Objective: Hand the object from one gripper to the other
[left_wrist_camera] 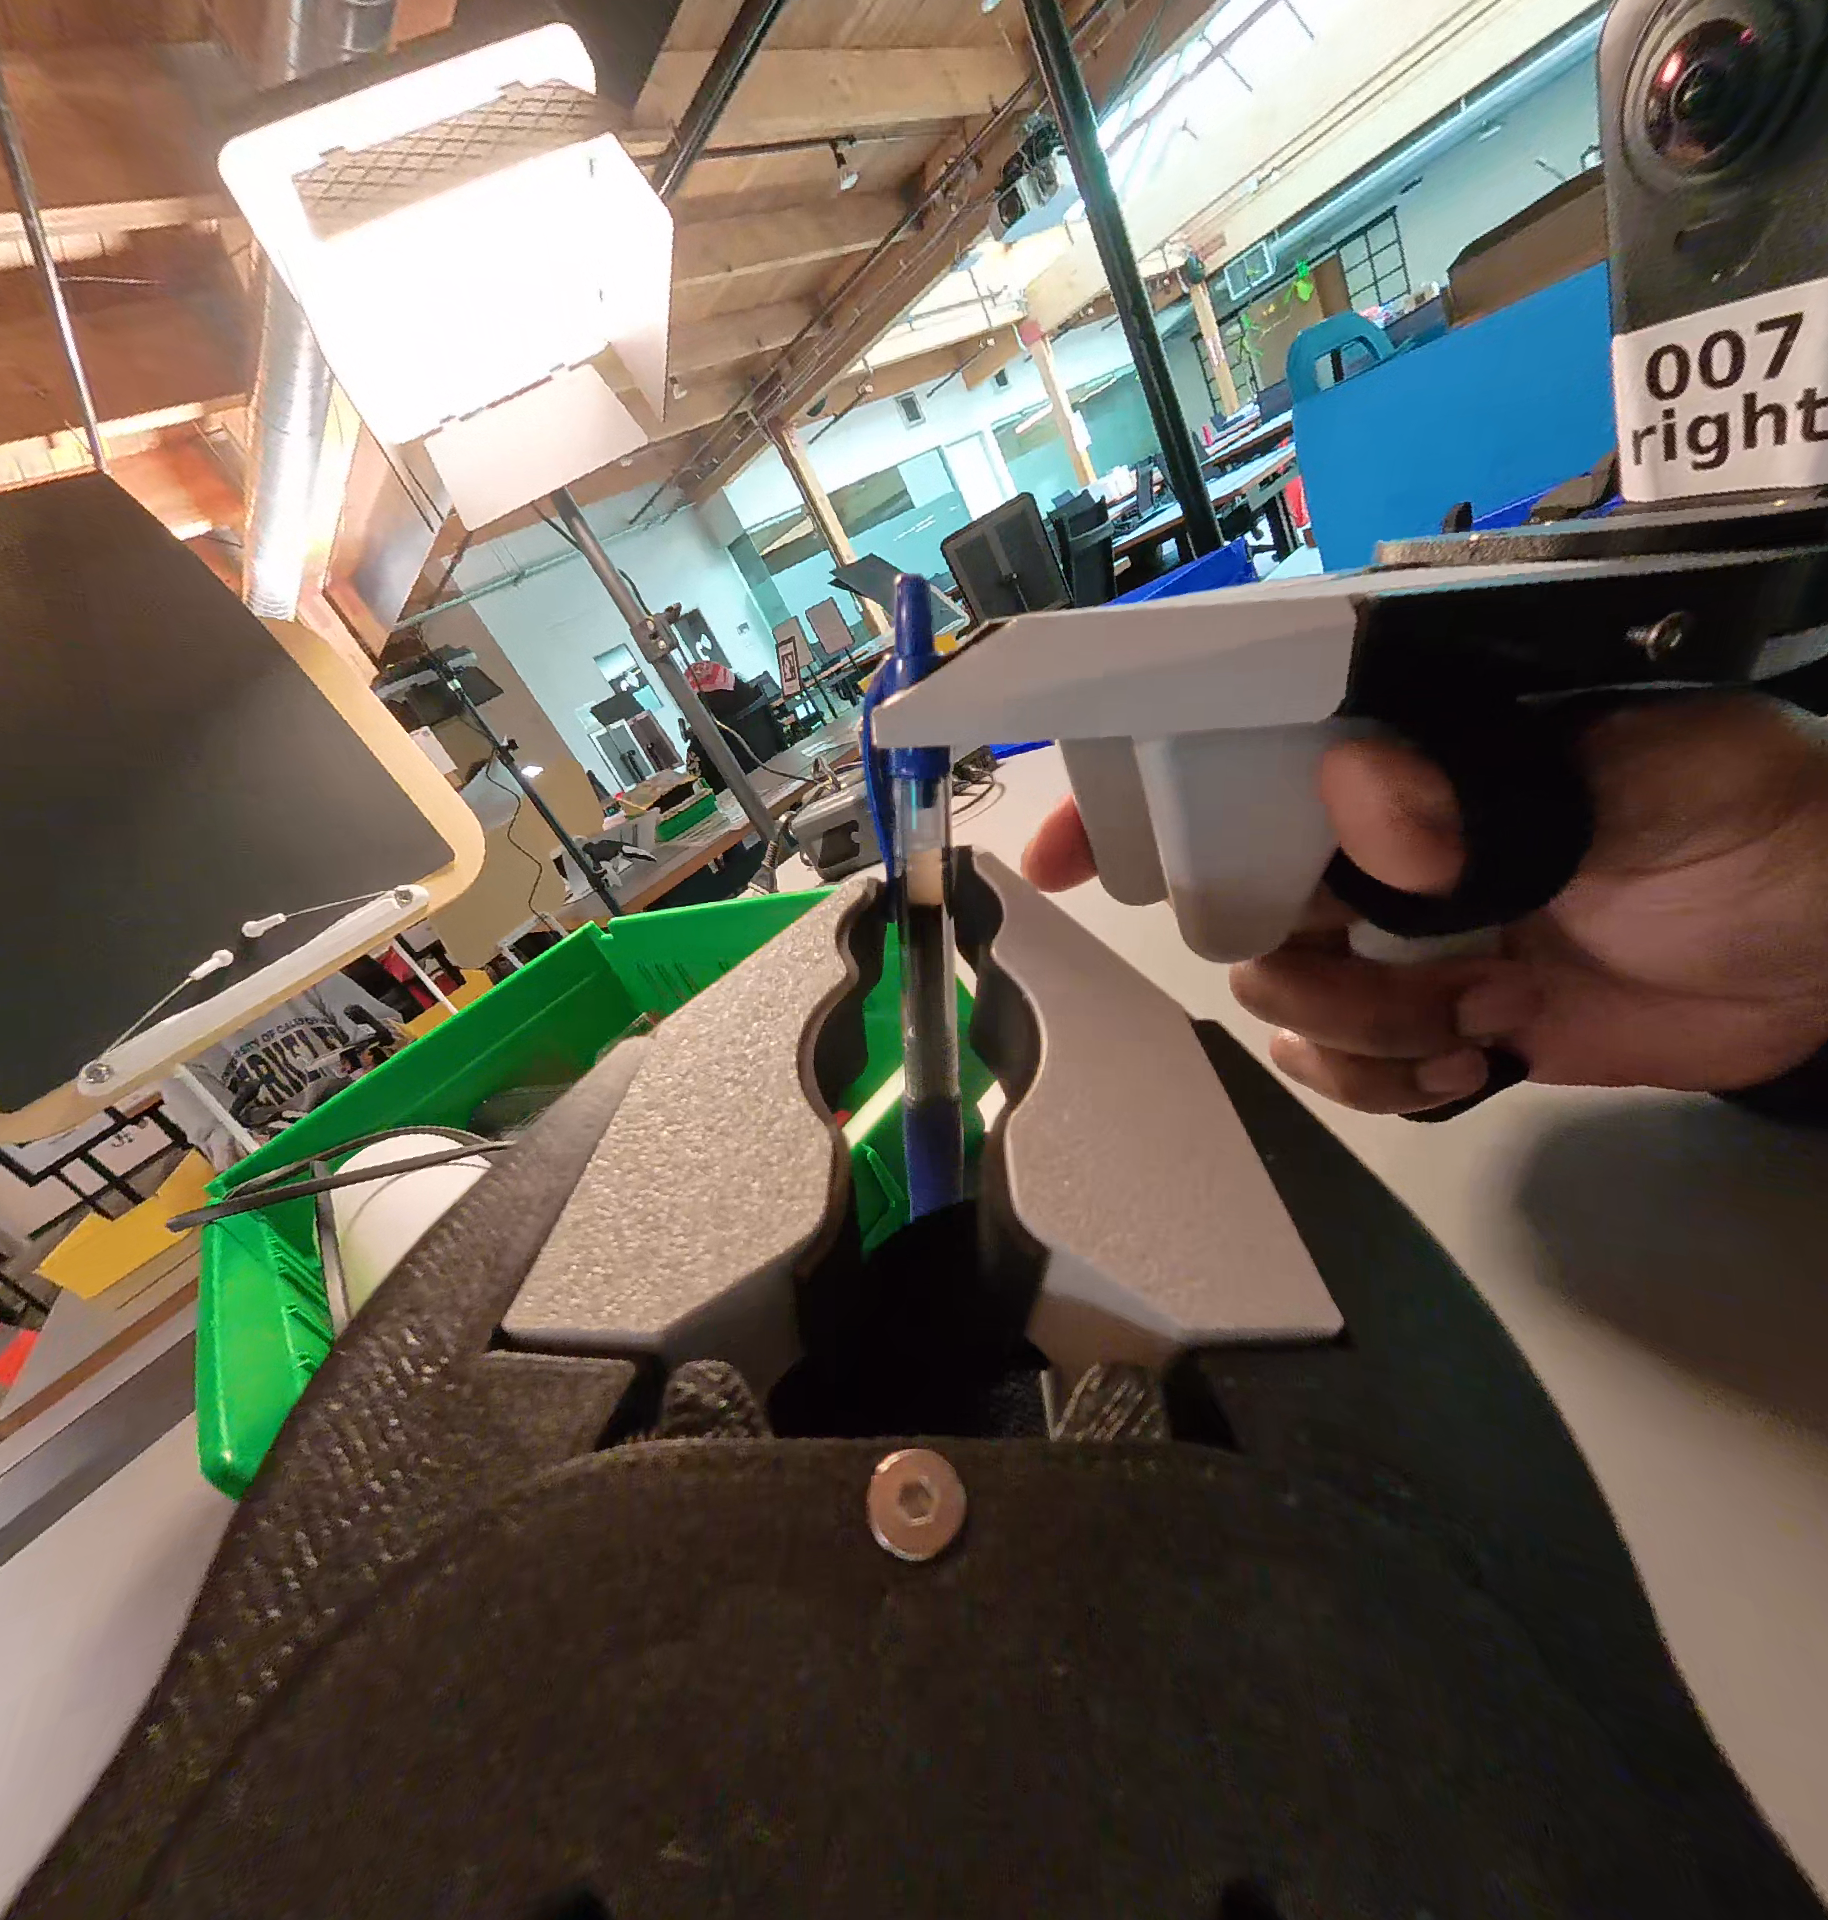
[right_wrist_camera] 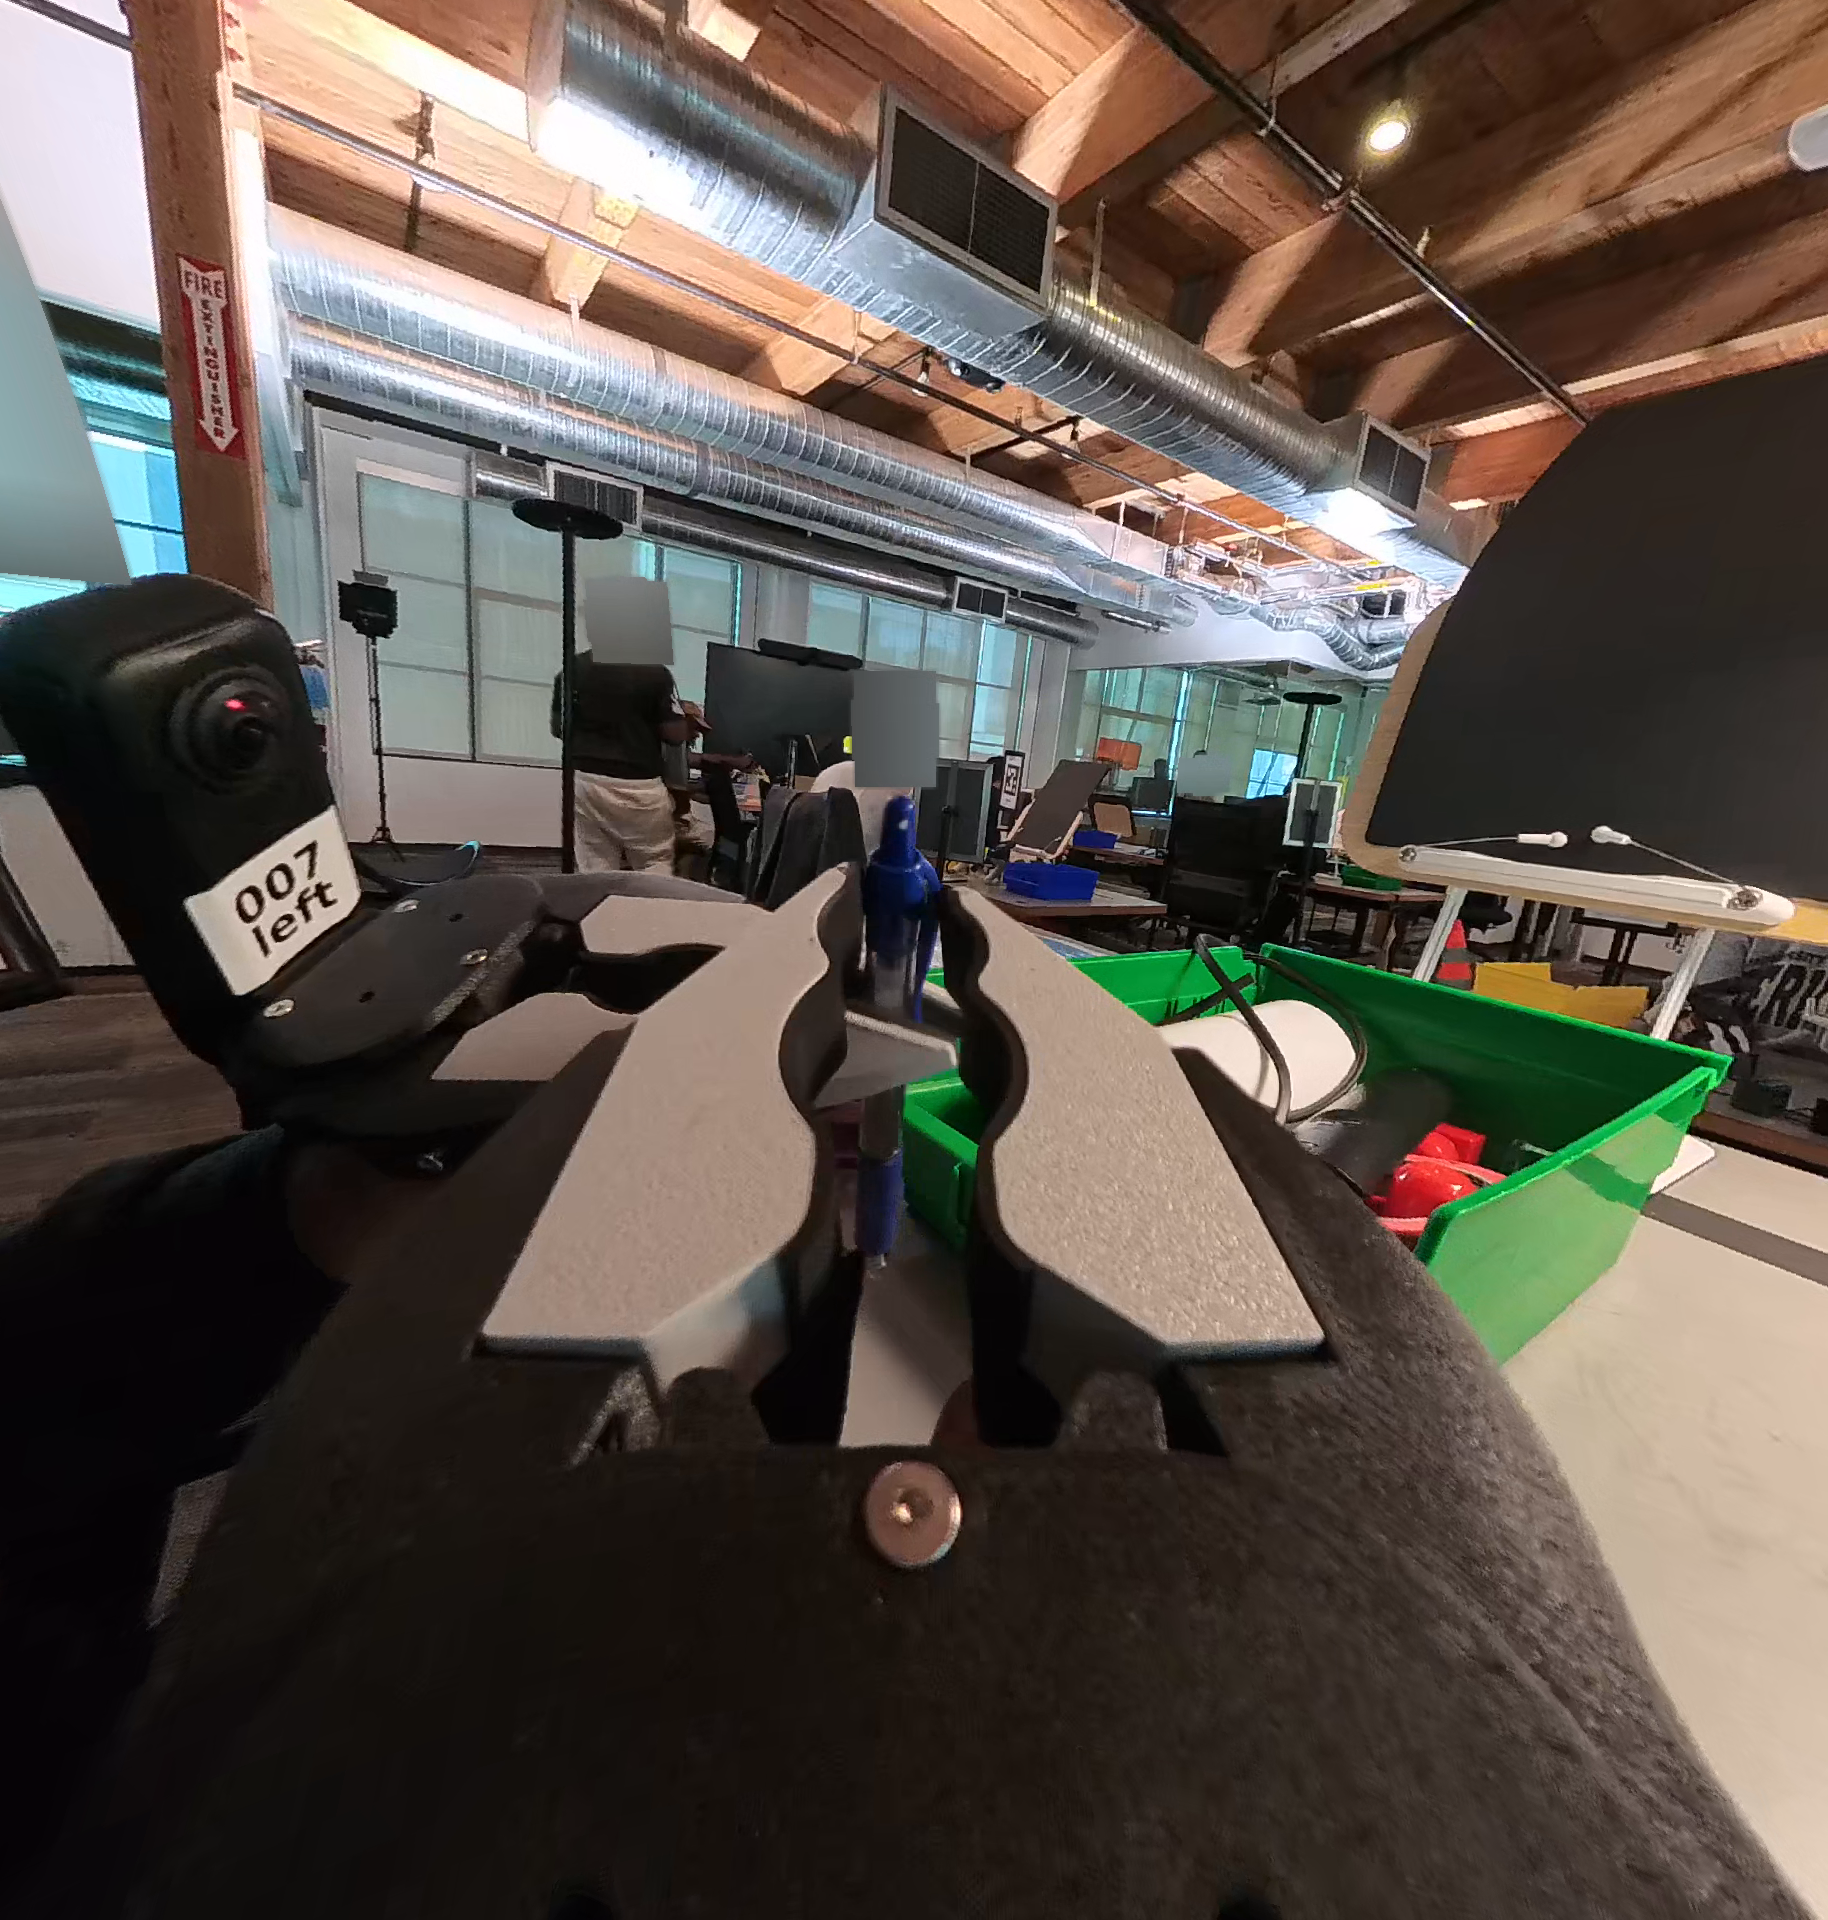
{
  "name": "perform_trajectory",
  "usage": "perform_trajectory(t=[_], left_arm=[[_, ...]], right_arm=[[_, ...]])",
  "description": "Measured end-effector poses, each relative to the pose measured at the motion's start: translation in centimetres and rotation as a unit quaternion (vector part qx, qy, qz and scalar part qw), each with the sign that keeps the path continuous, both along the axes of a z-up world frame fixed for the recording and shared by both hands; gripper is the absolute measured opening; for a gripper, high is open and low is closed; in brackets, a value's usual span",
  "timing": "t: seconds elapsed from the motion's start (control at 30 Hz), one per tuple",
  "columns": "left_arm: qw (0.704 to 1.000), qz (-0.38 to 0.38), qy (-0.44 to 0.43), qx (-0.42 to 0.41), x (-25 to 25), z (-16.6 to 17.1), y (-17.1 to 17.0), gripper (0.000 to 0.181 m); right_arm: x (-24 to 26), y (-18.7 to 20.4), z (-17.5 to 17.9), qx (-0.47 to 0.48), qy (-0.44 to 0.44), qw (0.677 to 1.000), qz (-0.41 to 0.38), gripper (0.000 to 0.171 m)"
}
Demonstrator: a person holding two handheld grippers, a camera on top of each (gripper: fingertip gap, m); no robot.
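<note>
Left wrist view: slim translucent-barrelled blue pen (left_wrist_camera: 929, 935)

A bright white rectangular softbox lamp (left_wrist_camera: 453, 281) blows out to glare in the left wrist view. The pale grey desk (left_wrist_camera: 1512, 1299) carries a soft shadow beneath the hand (left_wrist_camera: 1575, 925). Both wide-angle views bend straight beams and corrugated silver ducts (right_wrist_camera: 681, 395) near the edges. Near black gripper bodies look slightly soft; a small ceiling spotlight (right_wrist_camera: 1389, 132) flares.
</note>
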State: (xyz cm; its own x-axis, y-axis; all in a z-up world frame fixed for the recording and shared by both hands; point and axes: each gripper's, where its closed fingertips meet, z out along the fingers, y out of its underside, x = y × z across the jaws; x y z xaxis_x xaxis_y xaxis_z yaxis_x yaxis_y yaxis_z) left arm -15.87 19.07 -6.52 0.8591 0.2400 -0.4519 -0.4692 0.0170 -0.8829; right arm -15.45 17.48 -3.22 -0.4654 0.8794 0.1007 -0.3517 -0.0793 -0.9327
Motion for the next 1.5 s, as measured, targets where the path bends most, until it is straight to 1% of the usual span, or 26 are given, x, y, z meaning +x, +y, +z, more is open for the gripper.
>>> perform_trajectory(t=[0.1,0.17,0.23,0.3,0.47,0.57,0.7,0.73,0.77,0.83,0.87,0.9,0.97,1.07,1.13,1.2,1.23,1.27,1.3,1.33,1.43,1.5], left_arm=[[1.000,-0.004,-0.015,0.014,-0.1,0.4,-0.2,0.014],[0.998,-0.014,-0.045,0.041,-0.2,1.2,-0.6,0.023],[0.993,-0.051,-0.094,0.052,0.0,1.5,-0.7,0.032],[0.989,-0.076,-0.119,0.046,0.3,1.3,-0.6,0.033],[0.995,-0.061,-0.076,0.009,0.8,0.2,-0.1,0.020],[0.995,-0.061,-0.083,0.006,0.7,0.1,0.0,0.021],[0.991,-0.082,-0.101,-0.007,1.1,-0.4,0.3,0.022],[0.991,-0.086,-0.100,-0.010,1.3,-0.4,0.3,0.019],[0.991,-0.091,-0.097,-0.011,1.4,-0.4,0.2,0.011],[0.991,-0.093,-0.099,-0.008,1.4,-0.2,0.1,0.011],[0.990,-0.098,-0.105,0.001,1.4,0.1,-0.1,0.011],[0.987,-0.101,-0.120,0.021,1.2,0.7,-0.4,0.011],[0.975,-0.123,-0.171,0.065,0.6,2.1,-1.3,0.011],[0.943,-0.171,-0.262,0.115,-0.4,3.3,-2.5,0.011],[0.923,-0.202,-0.297,0.139,-0.5,4.0,-3.0,0.011],[0.911,-0.226,-0.314,0.147,-0.3,4.3,-3.3,0.010],[0.907,-0.231,-0.317,0.151,-0.3,4.5,-3.3,0.010],[0.905,-0.235,-0.320,0.156,-0.3,4.6,-3.4,0.010],[0.901,-0.240,-0.323,0.161,-0.2,4.7,-3.6,0.011],[0.897,-0.246,-0.328,0.164,-0.2,4.8,-3.6,0.011],[0.886,-0.241,-0.359,0.167,-0.8,4.6,-3.4,0.012],[0.883,-0.240,-0.371,0.158,-0.9,4.3,-3.1,0.026]], right_arm=[[0.1,0.3,0.3,-0.012,0.004,1.000,0.000,0.015],[0.0,0.8,0.4,-0.019,0.006,1.000,-0.009,0.015],[0.0,0.8,0.4,-0.022,0.005,1.000,-0.008,0.015],[0.1,0.6,0.4,-0.020,0.005,1.000,-0.002,0.014],[0.5,0.1,0.7,-0.020,0.014,1.000,0.014,0.014],[0.5,0.2,0.8,-0.024,0.015,0.999,0.014,0.014],[0.6,0.3,0.8,-0.026,0.017,0.999,0.014,0.013],[0.6,0.2,0.8,-0.026,0.016,0.999,0.016,0.014],[0.6,0.1,0.8,-0.027,0.017,0.999,0.019,0.014],[0.8,0.0,1.0,-0.030,0.022,0.999,0.026,0.015],[0.9,0.0,1.1,-0.032,0.026,0.999,0.028,0.019],[0.9,0.1,1.2,-0.034,0.028,0.999,0.025,0.029],[0.7,0.1,1.0,-0.032,0.019,0.999,0.021,0.036],[0.1,-0.9,-0.2,-0.009,-0.013,0.999,0.039,0.038],[-0.5,-1.6,-1.2,0.020,-0.036,0.999,0.035,0.041],[-0.8,-2.3,-2.1,0.050,-0.050,0.997,0.032,0.040],[-1.0,-2.6,-2.5,0.061,-0.058,0.996,0.031,0.039],[-1.2,-2.7,-2.9,0.071,-0.064,0.995,0.026,0.030],[-1.4,-2.7,-3.2,0.081,-0.069,0.994,0.018,0.017],[-1.6,-2.5,-3.3,0.085,-0.070,0.994,0.010,0.012],[-1.5,-1.7,-2.6,0.058,-0.064,0.996,0.000,0.012],[-1.4,-0.8,-1.9,0.029,-0.055,0.998,-0.003,0.012]])
